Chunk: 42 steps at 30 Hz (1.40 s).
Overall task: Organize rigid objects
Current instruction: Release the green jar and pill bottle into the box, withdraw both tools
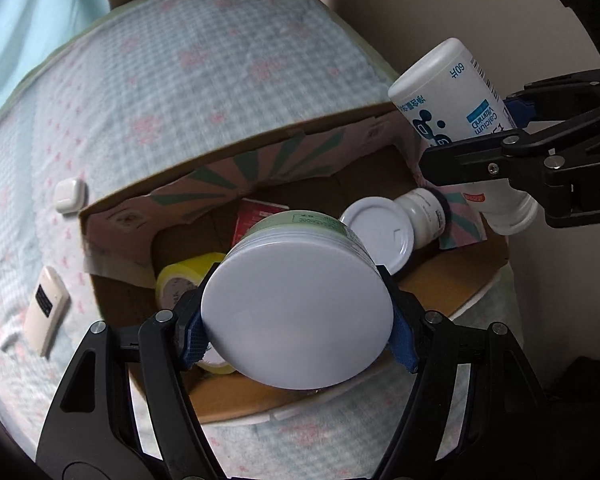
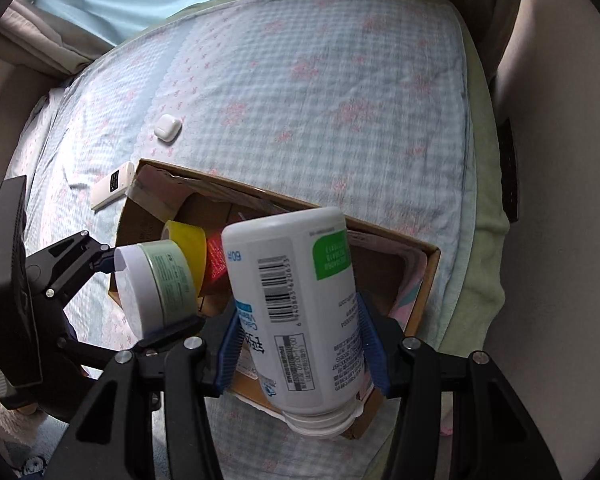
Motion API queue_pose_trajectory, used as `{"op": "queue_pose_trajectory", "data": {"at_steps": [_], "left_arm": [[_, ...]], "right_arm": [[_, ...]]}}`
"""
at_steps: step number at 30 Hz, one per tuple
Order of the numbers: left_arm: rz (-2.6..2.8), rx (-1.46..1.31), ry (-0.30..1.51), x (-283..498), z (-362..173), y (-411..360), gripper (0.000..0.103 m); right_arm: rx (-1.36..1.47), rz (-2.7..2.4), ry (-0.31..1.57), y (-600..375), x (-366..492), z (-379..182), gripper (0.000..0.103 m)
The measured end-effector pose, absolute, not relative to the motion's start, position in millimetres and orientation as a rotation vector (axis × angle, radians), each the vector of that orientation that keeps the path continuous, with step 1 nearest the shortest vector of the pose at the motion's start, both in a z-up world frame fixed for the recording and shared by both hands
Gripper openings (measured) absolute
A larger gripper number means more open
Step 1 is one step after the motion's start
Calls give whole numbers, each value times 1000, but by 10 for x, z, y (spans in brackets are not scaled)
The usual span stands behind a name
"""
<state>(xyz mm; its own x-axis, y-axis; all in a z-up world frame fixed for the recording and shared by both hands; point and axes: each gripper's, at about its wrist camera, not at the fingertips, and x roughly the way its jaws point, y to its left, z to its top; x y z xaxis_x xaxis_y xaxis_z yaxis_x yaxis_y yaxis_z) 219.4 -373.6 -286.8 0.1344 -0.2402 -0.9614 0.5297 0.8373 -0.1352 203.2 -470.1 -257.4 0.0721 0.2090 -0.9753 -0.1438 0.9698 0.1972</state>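
White-lidded jar (image 1: 296, 312) clamped between left gripper (image 1: 298, 338) pads (image 1: 194, 336) — above cardboard box (image 1: 452, 276).

Soft daylight, fisheye edges, slight blur

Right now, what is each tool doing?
Left tool: shut on the round green jar with white lid.
Right tool: shut on the white plastic supplement bottle.

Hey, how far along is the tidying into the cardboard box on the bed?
Partly done. Already in the open cardboard box: a yellow tape roll, a red packet and a small white bottle. In hand above it: the left gripper clamps a round green jar with a white lid; the right gripper clamps a tall white supplement bottle. Left on the quilt: a white earbud case and a cream remote.
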Motion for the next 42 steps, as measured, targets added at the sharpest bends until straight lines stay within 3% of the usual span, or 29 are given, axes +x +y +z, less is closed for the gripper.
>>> {"op": "queue_pose_trajectory", "data": {"at_steps": [9, 10, 11, 12, 14, 15, 30, 42], "left_arm": [[-588, 330, 1361, 2225, -3156, -3890, 70], [-596, 327, 1355, 2218, -3142, -3882, 73], [-603, 325, 1344, 2204, -3108, -3869, 93], [-608, 322, 1322, 2184, -3057, -3849, 103], [-628, 315, 1296, 2153, -3002, -3782, 103], [-625, 322, 1290, 2132, -2989, -3743, 103], [-545, 247, 1288, 1897, -3003, -2937, 103], [-531, 217, 1233, 1591, -2406, -2187, 103]], "right_arm": [[219, 272, 1482, -4827, 1955, -2948, 50], [234, 286, 1487, -4821, 1962, -2983, 50], [240, 286, 1489, -4804, 1964, -3005, 51], [246, 288, 1483, -4791, 1961, -3011, 51], [263, 296, 1456, -4782, 1956, -2975, 80], [260, 289, 1444, -4776, 1949, -2948, 103], [139, 177, 1372, -4742, 1742, -2634, 103], [94, 70, 1320, -4355, 1448, -1977, 103]]}}
